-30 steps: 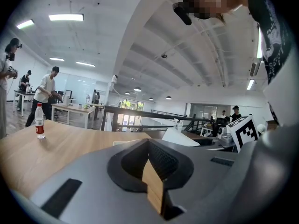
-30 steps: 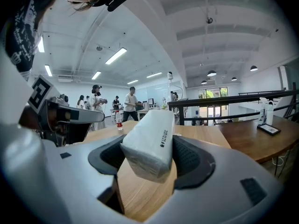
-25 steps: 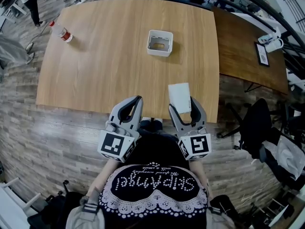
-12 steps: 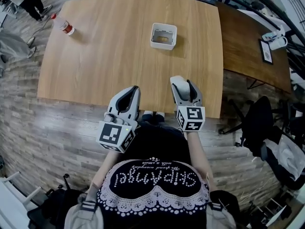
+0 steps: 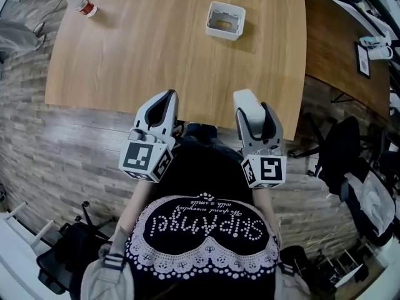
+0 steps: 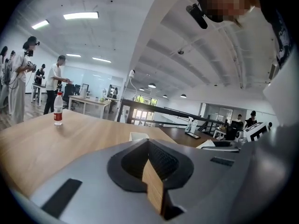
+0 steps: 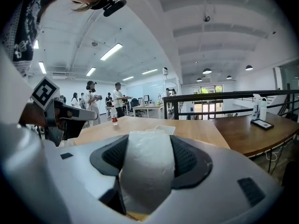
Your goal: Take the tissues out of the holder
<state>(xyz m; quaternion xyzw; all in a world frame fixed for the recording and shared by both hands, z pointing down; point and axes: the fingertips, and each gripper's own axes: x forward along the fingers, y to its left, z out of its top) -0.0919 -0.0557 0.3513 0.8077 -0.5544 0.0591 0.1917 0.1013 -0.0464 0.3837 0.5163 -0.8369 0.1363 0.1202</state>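
Right gripper clamped on the tissues — pads pressing both sides, at the near edge of the table. Holder well apart, far side. Left gripper — jaws together, empty.

Head view: high up, looking steeply down on light wooden table. Both gripper views: low at its near edge, facing across. All three share white square holder.

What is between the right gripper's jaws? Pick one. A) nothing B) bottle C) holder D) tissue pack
D: the right gripper is clamped on a white tissue pack; the bottle and holder stand far off on the table.
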